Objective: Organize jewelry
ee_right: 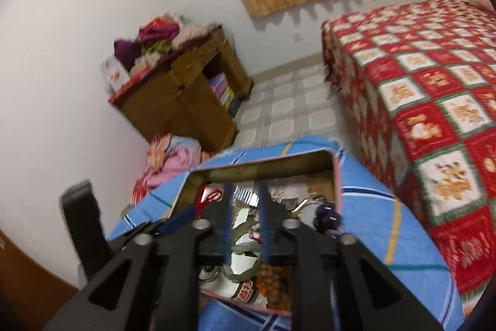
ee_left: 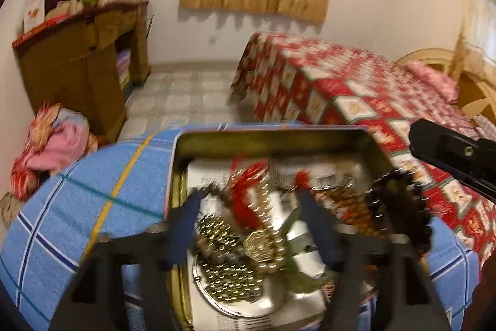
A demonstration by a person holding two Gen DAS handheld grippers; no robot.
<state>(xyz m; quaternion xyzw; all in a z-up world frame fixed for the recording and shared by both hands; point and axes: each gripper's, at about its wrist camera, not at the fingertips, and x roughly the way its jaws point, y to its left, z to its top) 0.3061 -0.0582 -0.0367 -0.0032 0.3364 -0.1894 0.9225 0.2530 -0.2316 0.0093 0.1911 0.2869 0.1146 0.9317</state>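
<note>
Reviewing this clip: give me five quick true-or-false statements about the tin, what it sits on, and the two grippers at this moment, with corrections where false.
1. The metal tin sits on a blue checked cloth. True.
2. The tin has its lid on. False: it is open, and jewelry shows inside.
3. A gold octagonal pendant lies in the tin. True.
4. The left gripper is clamped shut on a necklace. False: its jaws stand wide apart over the jewelry.
5. The right gripper points at the bed. False: it points into the tin.
</note>
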